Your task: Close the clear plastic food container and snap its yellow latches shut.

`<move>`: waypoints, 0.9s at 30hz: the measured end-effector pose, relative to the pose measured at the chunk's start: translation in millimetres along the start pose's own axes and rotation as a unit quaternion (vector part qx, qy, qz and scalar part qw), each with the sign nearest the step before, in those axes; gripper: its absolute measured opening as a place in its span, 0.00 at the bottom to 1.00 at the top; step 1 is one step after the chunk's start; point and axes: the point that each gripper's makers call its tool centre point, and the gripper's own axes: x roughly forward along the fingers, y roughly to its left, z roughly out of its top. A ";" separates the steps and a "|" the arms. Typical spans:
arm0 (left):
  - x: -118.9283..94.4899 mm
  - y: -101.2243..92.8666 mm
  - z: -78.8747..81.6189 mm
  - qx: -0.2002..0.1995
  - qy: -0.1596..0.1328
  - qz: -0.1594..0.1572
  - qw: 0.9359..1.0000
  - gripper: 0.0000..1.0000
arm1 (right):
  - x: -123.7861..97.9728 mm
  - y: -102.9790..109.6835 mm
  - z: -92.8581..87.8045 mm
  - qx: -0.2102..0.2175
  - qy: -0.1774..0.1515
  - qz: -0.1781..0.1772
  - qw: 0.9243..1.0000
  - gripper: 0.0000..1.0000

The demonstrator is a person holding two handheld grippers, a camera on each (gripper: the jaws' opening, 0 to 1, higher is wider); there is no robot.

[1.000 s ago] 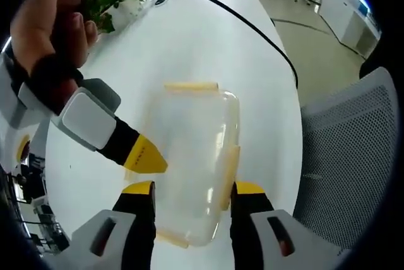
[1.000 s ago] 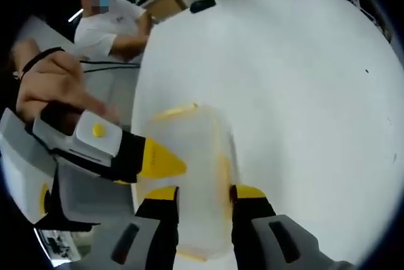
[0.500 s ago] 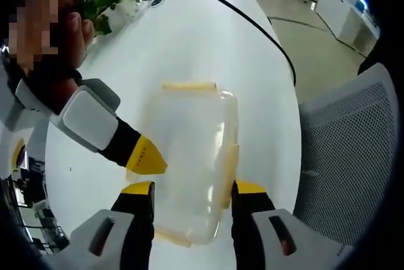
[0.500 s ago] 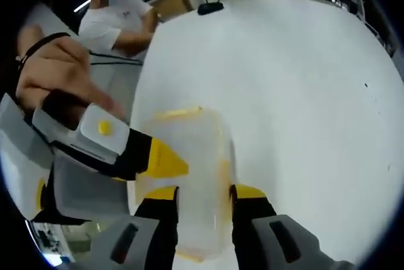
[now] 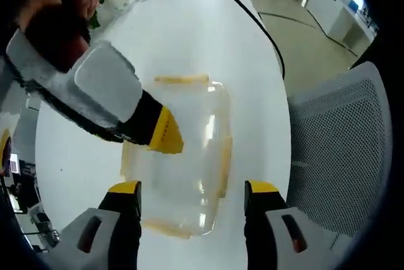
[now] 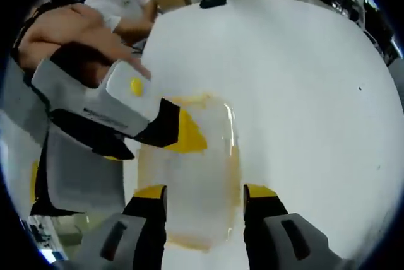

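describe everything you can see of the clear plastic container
The clear plastic container is a rounded rectangular box with a see-through lid already on top and pale yellow latches along its edges. It lies flat on the white table near the edge beside a grey mesh chair. It looks empty. The left hand-held gripper has its jaws spread to either side of it, and the right hand-held gripper does too. One yellow tip of the other gripper reaches over the lid; whether it touches is unclear.
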 end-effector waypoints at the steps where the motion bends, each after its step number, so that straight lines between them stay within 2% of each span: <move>1: -1.0 3.1 -0.4 0.003 -0.001 0.001 1.000 0.69 | -0.5 0.7 -2.2 0.000 0.002 -0.001 1.000 0.50; 4: -2.6 3.6 1.9 0.020 -0.012 -0.008 1.000 0.69 | -2.1 0.7 -5.1 -0.004 0.005 -0.008 1.000 0.54; 7: -2.5 5.0 -0.9 0.019 -0.005 -0.010 1.000 0.71 | -2.5 2.1 -4.0 -0.004 0.001 -0.013 1.000 0.64; 8: -1.9 4.1 -0.7 0.020 -0.006 -0.015 1.000 0.71 | -3.1 3.6 -3.3 -0.005 0.000 -0.014 1.000 0.64; 13: -2.4 2.1 2.5 0.017 -0.007 -0.031 0.999 0.71 | -3.9 8.3 1.2 -0.014 -0.005 -0.016 1.000 0.64; 17: -4.9 3.2 2.9 0.008 -0.005 -0.046 0.999 0.69 | -3.8 7.6 -6.1 -0.027 0.012 -0.034 0.999 0.64; 18: -3.5 -1.5 1.2 0.021 -0.008 -0.054 0.998 0.69 | -4.9 8.5 -8.2 -0.017 0.015 -0.043 0.999 0.63; 20: -2.7 -1.3 -4.7 0.028 0.005 -0.060 0.998 0.68 | -7.9 8.8 -4.9 -0.032 -0.002 -0.048 0.998 0.63; 23: -4.9 2.3 -3.4 0.025 -0.005 -0.066 0.997 0.67 | -10.2 9.0 -4.7 -0.023 -0.019 -0.046 0.998 0.62; 27: -3.2 9.6 -10.3 0.024 0.002 -0.063 0.998 0.67 | -10.7 9.0 -11.4 -0.012 -0.022 -0.051 0.998 0.63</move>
